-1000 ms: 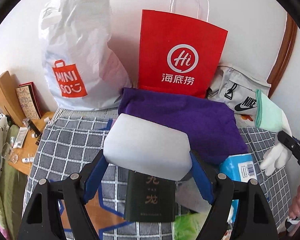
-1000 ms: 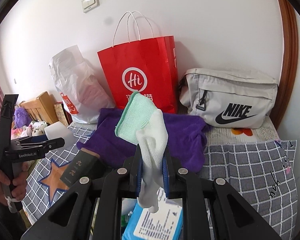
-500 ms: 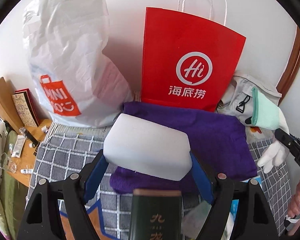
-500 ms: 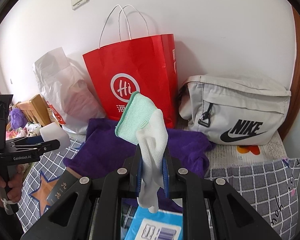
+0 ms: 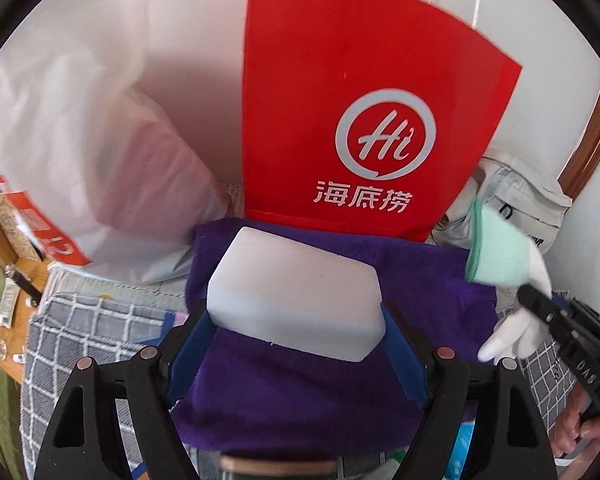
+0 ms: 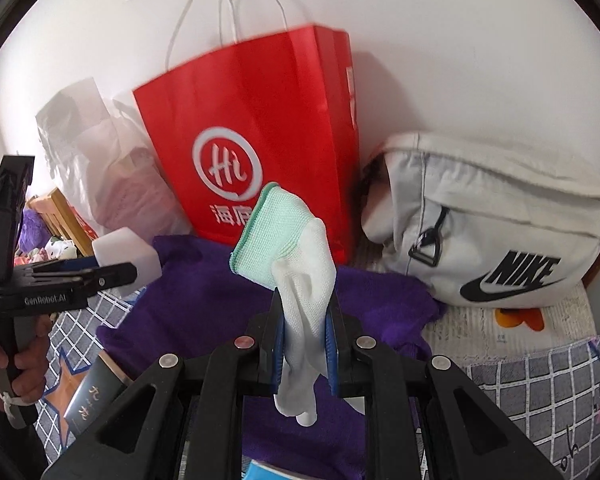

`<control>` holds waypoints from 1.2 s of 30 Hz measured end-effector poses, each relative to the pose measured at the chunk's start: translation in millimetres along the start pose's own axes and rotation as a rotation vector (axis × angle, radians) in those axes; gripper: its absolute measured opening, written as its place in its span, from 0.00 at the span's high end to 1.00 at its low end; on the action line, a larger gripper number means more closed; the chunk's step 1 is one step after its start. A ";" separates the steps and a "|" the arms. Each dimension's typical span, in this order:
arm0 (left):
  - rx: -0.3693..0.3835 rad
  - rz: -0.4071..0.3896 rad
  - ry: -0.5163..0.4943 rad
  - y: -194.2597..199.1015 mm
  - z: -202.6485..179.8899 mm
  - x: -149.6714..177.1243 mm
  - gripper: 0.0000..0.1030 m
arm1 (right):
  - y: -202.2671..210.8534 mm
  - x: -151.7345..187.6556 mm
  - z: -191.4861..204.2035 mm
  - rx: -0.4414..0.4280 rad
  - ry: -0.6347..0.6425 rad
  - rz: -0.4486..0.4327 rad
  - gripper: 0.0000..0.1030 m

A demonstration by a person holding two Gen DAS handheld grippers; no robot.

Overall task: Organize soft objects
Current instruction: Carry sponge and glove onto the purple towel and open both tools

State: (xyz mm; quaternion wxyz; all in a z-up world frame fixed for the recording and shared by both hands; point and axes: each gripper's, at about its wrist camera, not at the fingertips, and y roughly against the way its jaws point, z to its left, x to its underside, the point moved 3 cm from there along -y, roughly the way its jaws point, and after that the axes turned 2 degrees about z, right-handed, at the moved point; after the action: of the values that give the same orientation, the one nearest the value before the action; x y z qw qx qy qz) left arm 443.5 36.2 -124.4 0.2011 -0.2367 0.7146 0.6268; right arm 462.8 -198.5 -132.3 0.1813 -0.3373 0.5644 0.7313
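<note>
Jaws of the left gripper [image 5: 296,320] are standing wide and pressing on the ends of a white sponge block [image 5: 294,300], which is hanging above the purple towel [image 5: 300,392]; those of the right gripper [image 6: 304,352] are pinching a white glove with a mint cuff [image 6: 300,280] narrowly at its middle, over the same towel. Both loads are facing the red paper bag [image 6: 256,152], probably their destination. Its mouth is lying out of sight from the left wrist, so either item could be catching on the rim or the string handles and tipping the bag. With its fingers dangling loose, the glove is looking liable to snag. Motion blur is smearing the white plastic bag [image 5: 80,140], and the dark box [image 6: 96,400] is sitting partly behind the gripper frame.
</note>
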 end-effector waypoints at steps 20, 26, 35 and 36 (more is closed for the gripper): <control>0.020 0.078 0.009 -63.5 2.4 -6.1 0.21 | -59.7 24.5 -19.4 0.002 -0.013 0.180 0.82; 0.004 0.103 0.008 -74.4 -3.6 -5.1 0.21 | -67.1 26.8 -21.0 0.001 -0.020 0.195 0.81; 0.005 0.126 0.011 -80.1 -6.5 -6.1 0.20 | -64.5 25.7 -20.8 0.015 -0.034 0.192 0.53; 0.006 0.134 0.012 -79.9 -4.2 -5.8 0.19 | -63.1 24.7 -20.8 0.016 -0.037 0.186 0.50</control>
State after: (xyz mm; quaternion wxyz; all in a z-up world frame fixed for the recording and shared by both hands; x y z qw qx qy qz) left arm 495.3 24.3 -184.4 0.1551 -0.1917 0.7320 0.6351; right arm 492.2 -202.4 -196.7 0.1256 -0.2685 0.5955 0.7466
